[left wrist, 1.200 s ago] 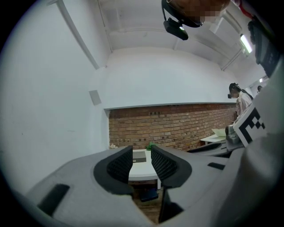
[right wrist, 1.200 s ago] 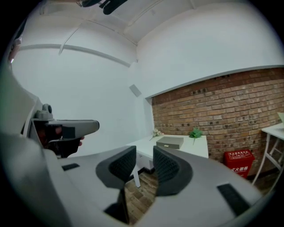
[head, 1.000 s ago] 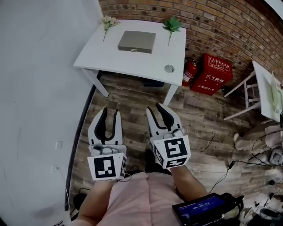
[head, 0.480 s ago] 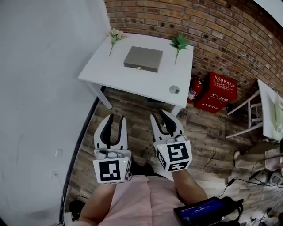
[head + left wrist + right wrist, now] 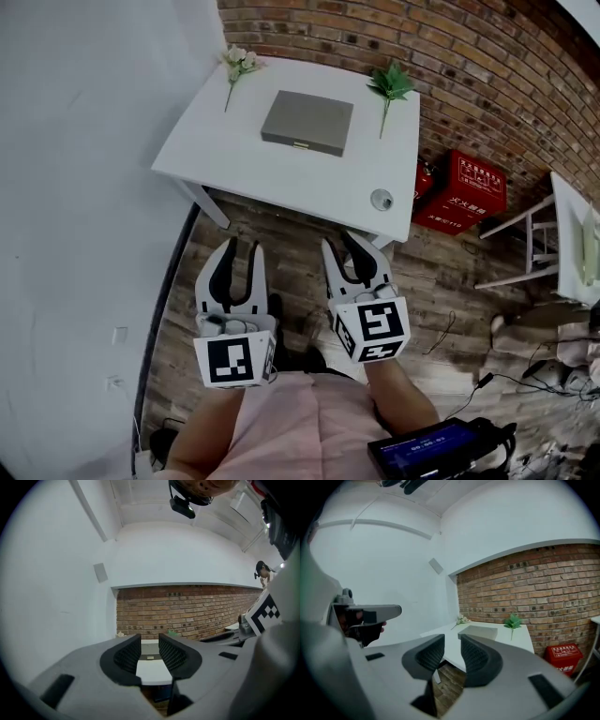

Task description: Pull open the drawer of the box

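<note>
Grey box sits on the worktop, dead ahead and well apart, drawer front facing me. My left gripper, jaws just narrowing, and right gripper both gape, nothing between; neither is clearly nearer.

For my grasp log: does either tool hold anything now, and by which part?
Nothing is held. Left tool and right tool are open and empty; the left jaws have just been closing slightly.

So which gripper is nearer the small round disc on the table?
Right. The right gripper hovers just off the table corner bearing the disc; the left gripper is off to that corner's left, over the floor.
</note>
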`<state>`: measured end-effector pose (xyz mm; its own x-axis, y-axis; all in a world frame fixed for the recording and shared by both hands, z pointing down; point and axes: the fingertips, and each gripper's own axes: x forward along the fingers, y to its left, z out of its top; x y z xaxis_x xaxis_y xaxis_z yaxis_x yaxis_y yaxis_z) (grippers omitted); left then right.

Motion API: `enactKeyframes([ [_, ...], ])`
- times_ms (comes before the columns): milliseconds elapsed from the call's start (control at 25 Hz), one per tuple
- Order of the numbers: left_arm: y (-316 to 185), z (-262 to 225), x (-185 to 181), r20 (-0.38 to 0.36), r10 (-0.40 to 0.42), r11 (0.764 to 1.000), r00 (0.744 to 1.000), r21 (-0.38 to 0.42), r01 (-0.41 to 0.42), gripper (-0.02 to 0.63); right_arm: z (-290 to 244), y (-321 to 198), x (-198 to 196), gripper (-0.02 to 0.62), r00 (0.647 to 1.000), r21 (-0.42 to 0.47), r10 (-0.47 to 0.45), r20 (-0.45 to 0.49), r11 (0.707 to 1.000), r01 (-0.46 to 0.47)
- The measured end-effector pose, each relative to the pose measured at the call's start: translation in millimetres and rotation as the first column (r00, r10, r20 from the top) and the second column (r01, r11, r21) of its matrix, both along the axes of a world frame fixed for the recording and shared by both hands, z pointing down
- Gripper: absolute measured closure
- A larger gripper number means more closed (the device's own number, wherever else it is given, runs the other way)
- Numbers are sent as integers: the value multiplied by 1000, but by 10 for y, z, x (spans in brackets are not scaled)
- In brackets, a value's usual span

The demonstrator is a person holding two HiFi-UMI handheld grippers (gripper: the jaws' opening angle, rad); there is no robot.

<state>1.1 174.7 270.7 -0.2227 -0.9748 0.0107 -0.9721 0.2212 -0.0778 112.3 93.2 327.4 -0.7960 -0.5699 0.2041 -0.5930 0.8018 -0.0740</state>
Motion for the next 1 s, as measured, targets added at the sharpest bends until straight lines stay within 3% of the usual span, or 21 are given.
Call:
enactKeyframes([
  [240,-428,98,-583,-60,50,998,997,-27,-52,494,101,-351,-556,483,999,-43,47,-6,998,-47],
  [560,-1035,-129,-1223,-6,163,986,987,27,-163,495,-152,-847,-1101,483,988,-9,154,16,988,-154],
  [1000,-1639,-211,-1395,9,283,958,959,46,-283,499,-331,-1376,-1245,483,963,30,268,38,963,-269],
])
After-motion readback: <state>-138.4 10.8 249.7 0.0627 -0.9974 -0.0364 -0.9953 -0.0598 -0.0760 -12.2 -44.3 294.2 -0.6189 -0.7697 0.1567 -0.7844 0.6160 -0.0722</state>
